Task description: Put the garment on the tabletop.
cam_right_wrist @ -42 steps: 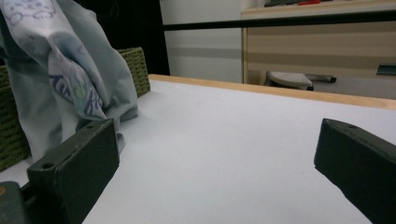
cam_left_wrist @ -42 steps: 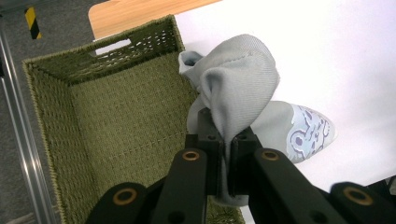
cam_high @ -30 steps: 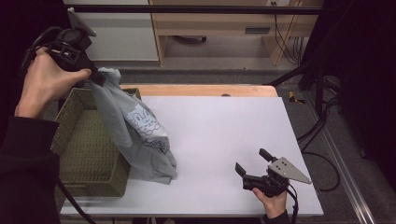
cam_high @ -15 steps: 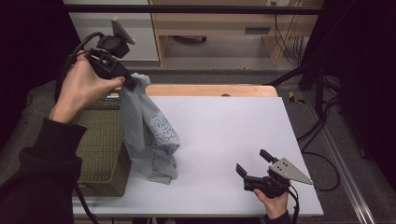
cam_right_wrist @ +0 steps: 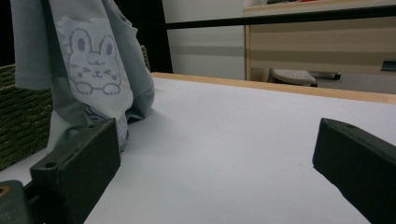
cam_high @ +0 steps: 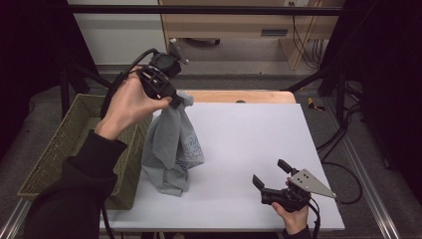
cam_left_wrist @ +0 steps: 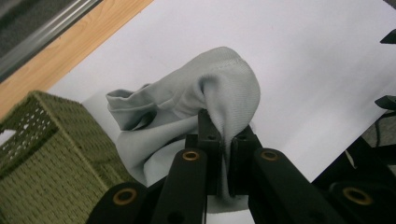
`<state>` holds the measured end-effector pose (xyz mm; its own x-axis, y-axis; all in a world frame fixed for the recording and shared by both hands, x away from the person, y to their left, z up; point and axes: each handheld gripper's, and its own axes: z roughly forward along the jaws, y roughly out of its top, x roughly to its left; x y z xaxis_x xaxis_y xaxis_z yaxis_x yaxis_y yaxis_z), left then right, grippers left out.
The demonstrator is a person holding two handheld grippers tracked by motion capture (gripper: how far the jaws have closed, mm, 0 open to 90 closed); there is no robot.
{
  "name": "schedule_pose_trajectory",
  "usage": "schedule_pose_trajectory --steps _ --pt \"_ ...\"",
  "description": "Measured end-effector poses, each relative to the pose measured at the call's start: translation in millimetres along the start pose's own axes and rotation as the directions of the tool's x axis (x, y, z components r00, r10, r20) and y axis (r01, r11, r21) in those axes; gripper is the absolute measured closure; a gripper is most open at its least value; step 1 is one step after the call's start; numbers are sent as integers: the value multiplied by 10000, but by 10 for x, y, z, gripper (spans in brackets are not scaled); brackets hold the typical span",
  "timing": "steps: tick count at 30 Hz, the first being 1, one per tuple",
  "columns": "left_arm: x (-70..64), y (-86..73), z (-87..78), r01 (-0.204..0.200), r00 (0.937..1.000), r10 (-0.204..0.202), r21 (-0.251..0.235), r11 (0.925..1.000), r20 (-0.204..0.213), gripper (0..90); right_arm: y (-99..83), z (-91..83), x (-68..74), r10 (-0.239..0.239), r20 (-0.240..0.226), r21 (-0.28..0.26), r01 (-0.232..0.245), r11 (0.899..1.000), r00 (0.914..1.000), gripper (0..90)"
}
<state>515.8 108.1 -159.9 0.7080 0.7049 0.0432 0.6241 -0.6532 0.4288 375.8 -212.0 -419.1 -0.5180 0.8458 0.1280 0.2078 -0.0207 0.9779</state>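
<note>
White tabletop (cam_high: 249,144) takes up the centre of the high view, with a wooden strip along its far edge and a woven olive-green basket (cam_high: 59,149) at the left of the frame. Above the basket's right wall, in the upper left of that view, the left gripper (cam_high: 175,101) has its jaws clamped together on a fold of the light grey cotton T-shirt with a pale rabbit print (cam_high: 171,149). The left gripper view shows the cloth (cam_left_wrist: 219,98) bulging over the closed tips. The shirt hangs with its long axis vertical; its lower end appears to rest crumpled on the table just beside the basket, though the contact is hard to judge. The right gripper (cam_high: 272,175) sits low at the lower right, jaws wide apart and holding nothing, well apart from the shirt. From it the shirt (cam_right_wrist: 93,70) lies to the upper left, so the left hand is far nearer.
</note>
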Motion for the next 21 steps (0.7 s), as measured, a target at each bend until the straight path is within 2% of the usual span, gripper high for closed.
schedule_pose_trajectory --steps 1,3,4,5,6,10,13,18,21 --pt "-32 6 21 -76 9999 76 -17 10000 78 858 4 -6 8 96 -46 34 -96 9999 9999 12" --pt "-81 15 60 -361 9991 359 108 9993 205 858 -1 -3 -3 -112 -27 8 112 9999 9999 12" --pt "-109 20 85 -511 9986 508 155 9986 166 858 3 -7 15 157 -112 57 -157 9999 9998 12" --pt "-135 25 121 -529 9984 524 237 9983 210 858 3 -7 15 157 -112 57 -157 9999 9998 12" --pt "-156 29 151 -680 9976 676 305 9972 159 858 -2 6 8 35 -79 -31 -35 10000 10000 12" --pt "-229 29 308 -955 9947 935 472 9943 429 858 -9 13 2 -30 -40 42 30 10000 10000 12" --pt "-277 26 430 -1015 9927 983 439 9939 700 857 -16 14 -8 -22 -113 50 23 10000 9999 13" --pt "-347 -3 668 -1134 9900 1098 368 9929 880 857 -24 18 -16 6 -137 114 -5 9999 9999 13" --pt "-361 -37 743 -1145 9897 1117 268 9931 892 856 -23 18 -13 4 -119 50 -4 10000 9999 13"
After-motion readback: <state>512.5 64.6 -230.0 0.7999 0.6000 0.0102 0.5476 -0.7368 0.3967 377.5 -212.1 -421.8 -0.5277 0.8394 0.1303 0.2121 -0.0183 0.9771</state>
